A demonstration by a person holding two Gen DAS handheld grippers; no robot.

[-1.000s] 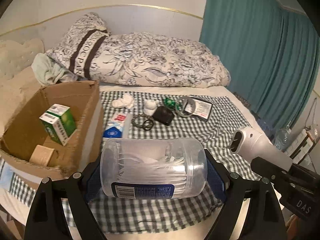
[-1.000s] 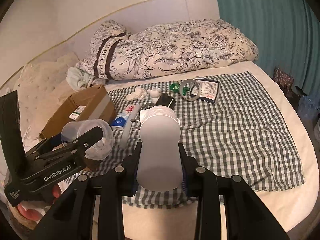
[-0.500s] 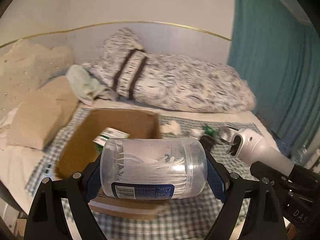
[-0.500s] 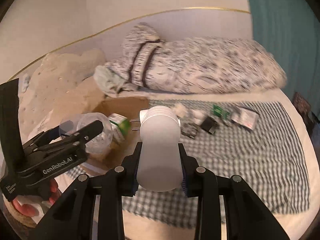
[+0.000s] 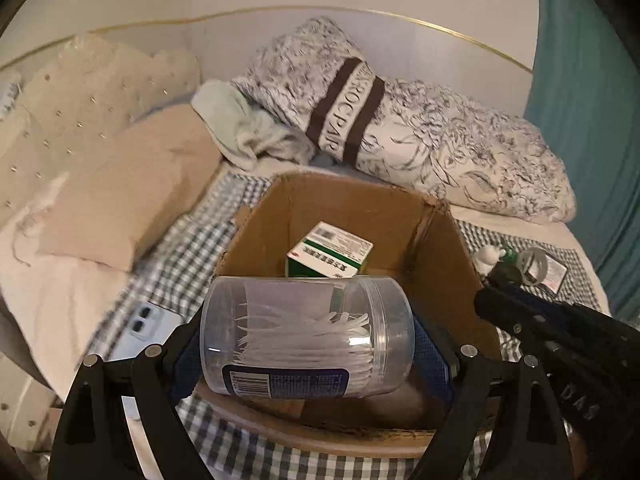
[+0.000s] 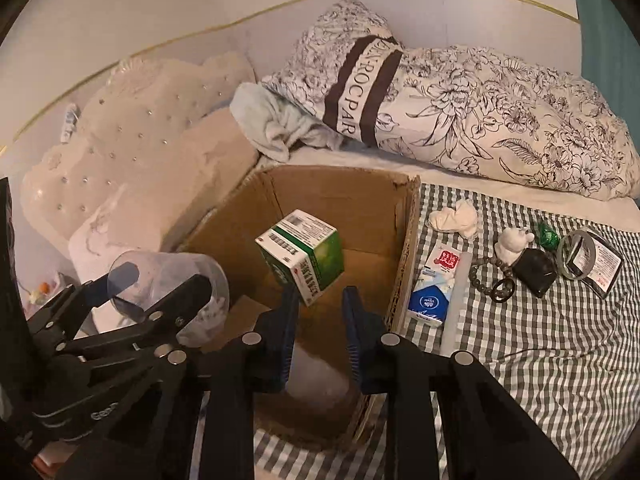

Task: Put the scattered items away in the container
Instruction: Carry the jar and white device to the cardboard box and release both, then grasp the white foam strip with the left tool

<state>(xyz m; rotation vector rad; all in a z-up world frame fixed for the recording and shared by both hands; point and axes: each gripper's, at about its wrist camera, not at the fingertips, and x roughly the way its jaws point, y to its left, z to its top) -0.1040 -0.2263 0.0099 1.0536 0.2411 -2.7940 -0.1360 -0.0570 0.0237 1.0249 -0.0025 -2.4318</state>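
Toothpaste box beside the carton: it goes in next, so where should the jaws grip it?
Across its long narrow sides near the middle, coming from above. The toothpaste box lies flat on the checked cloth, lengthwise along the cardboard box wall, so approach with the jaws spanning its short width.

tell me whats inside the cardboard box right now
Inside the cardboard box: a green and white carton, and a white bottle lying below the right gripper. The near floor is hidden by the grippers.

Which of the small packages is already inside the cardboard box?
The green-and-white carton, tilted inside the cardboard box. The blue-and-white packet still lies outside on the checked cloth.
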